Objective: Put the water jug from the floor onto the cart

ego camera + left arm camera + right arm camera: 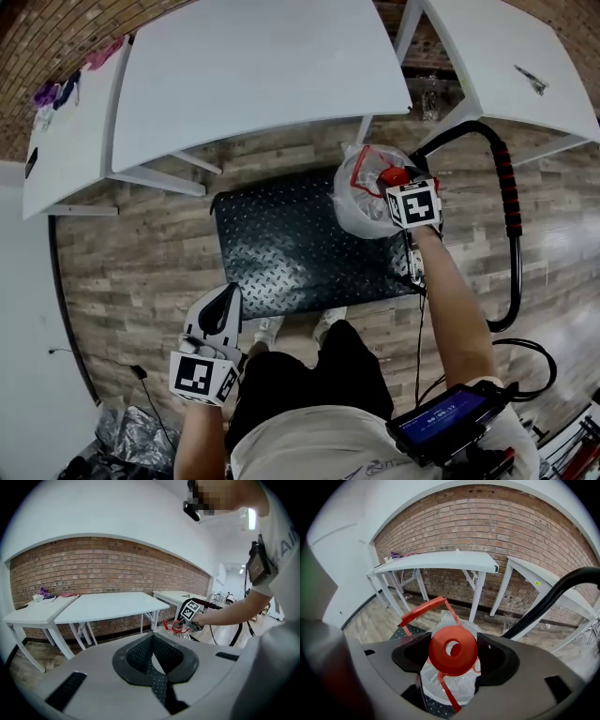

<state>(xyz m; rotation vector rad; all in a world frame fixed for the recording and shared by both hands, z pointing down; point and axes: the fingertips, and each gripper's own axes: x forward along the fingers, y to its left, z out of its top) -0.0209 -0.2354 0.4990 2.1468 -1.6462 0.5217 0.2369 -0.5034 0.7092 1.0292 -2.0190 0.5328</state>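
The water jug (364, 204) is clear plastic with a red cap (453, 650) and a red carry handle (423, 610). It is over the right rear corner of the cart's black diamond-plate deck (281, 253); I cannot tell whether it rests on it. My right gripper (394, 184) reaches down over the jug's top, its jaws closed on the neck at either side of the cap (393, 175). My left gripper (223, 306) hangs near my left knee, apart from the cart, shut with nothing in it. From the left gripper view the jug (177, 627) shows far off.
The cart's black push handle (511, 202) with a red grip curves up on the right. Two white tables (253, 75) stand behind the cart against a brick wall (487, 522). My shoes (328, 323) are at the deck's near edge. A crumpled plastic bag (141, 436) lies at lower left.
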